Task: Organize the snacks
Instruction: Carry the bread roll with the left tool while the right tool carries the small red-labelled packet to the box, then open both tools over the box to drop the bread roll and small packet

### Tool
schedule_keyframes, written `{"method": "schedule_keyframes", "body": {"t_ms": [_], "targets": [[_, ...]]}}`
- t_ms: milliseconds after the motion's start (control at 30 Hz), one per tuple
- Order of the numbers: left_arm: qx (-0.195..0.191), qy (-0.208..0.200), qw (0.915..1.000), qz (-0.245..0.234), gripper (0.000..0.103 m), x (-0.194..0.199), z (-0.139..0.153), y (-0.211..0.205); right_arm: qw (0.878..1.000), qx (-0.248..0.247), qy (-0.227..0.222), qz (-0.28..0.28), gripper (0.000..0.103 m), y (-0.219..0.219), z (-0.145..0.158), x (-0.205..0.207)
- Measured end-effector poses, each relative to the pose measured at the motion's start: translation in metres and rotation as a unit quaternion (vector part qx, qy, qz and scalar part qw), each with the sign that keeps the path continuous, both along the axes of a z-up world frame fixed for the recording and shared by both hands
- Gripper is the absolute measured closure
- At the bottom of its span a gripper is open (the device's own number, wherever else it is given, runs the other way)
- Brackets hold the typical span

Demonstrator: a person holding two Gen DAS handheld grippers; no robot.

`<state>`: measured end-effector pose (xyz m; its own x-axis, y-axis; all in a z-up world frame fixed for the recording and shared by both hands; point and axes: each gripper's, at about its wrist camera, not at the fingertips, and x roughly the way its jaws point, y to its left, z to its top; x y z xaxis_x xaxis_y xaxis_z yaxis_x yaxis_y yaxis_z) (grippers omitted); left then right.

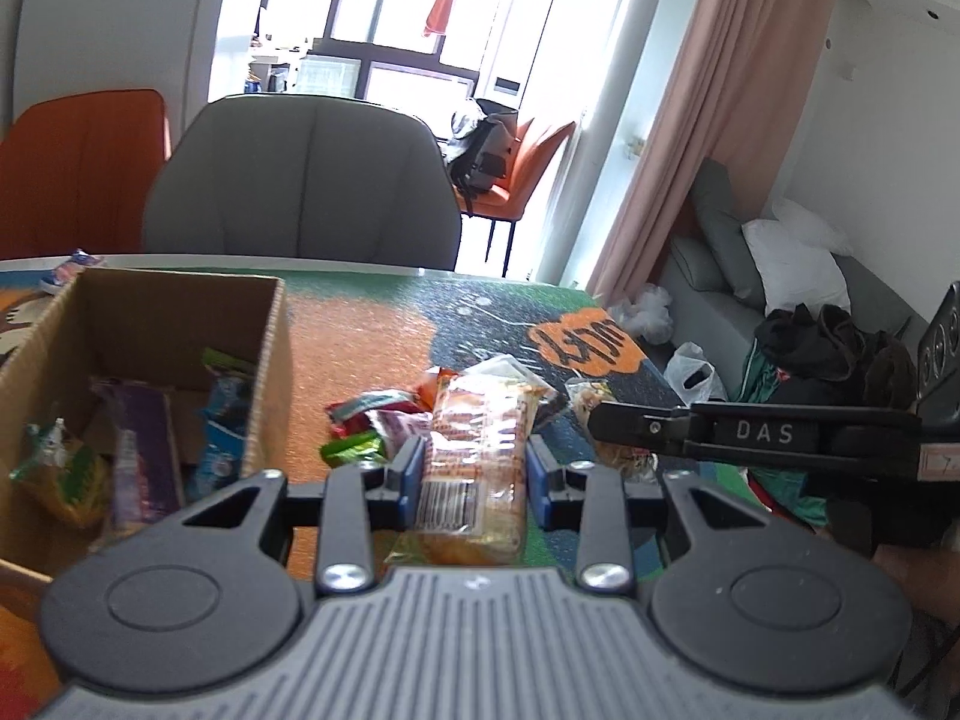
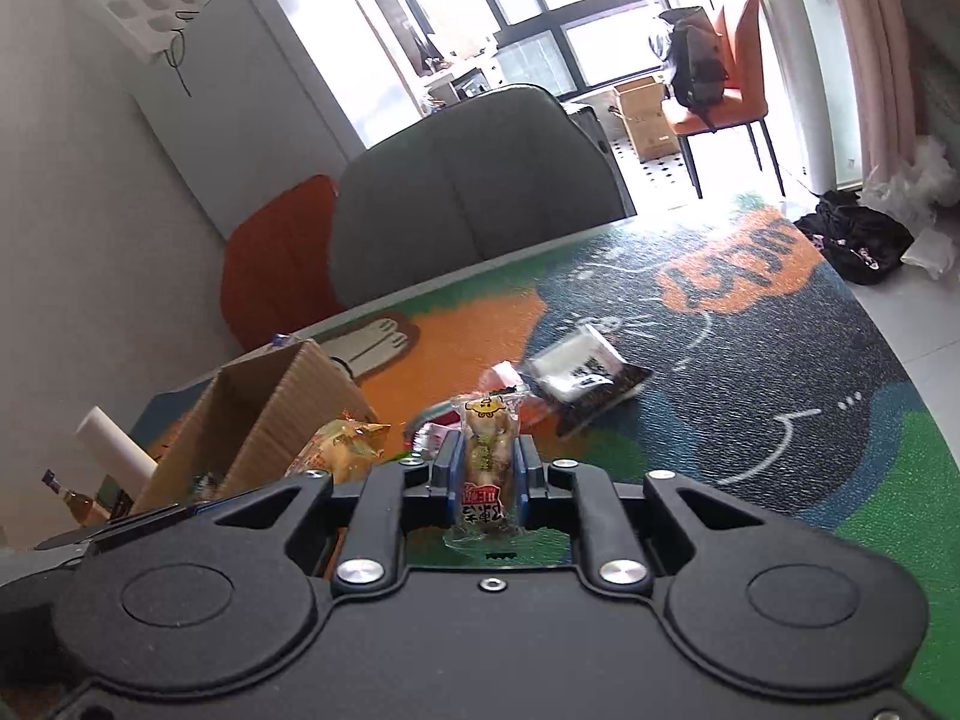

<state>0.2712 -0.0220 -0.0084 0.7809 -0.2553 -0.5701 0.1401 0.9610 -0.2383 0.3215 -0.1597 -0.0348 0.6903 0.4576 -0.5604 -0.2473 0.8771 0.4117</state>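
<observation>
2 claws clamped on snack packets, left claw [image 1: 476, 468] on orange packet [image 1: 474, 450], right claw [image 2: 482, 468] on clear packet [image 2: 485, 456], cartoon mat [image 2: 750, 390], grey chair [image 1: 300, 180]

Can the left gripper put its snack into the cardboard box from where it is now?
Probably yes: the left gripper holds the orange packet, and the cardboard box stands open-topped just beside it, with nothing between.

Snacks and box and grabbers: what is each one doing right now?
Left gripper: shut on orange pack.
Right gripper: shut on clear pack.
Box: open on top, with snacks inside.
Snack pile: loose on the mat.
Black pack: lying flat on the mat.
</observation>
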Motion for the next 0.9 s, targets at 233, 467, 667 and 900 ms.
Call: {"method": "schedule_keyframes", "body": {"t_ms": [233, 467, 667, 900], "targets": [[0.006, -0.016, 0.9995, 0.028, 0.069, -0.01, 0.02, 0.032, 1.0, 0.002, -0.006, 0.022, 0.087, 0.032, 0.012, -0.001], [0.012, -0.018, 0.9977, 0.064, 0.069, -0.016, 0.028, 0.068, 0.999, 0.002, -0.016, 0.045, 0.087, 0.063, 0.022, 0.0], [0.011, -0.001, 0.9936, 0.112, 0.069, -0.016, 0.024, 0.104, 0.998, 0.001, -0.014, 0.065, 0.087, 0.087, 0.022, 0.002], [0.013, 0.027, 0.9878, 0.153, 0.066, -0.014, 0.01, 0.127, 0.996, 0.001, -0.014, 0.087, 0.087, 0.114, 0.027, 0.001]]}}
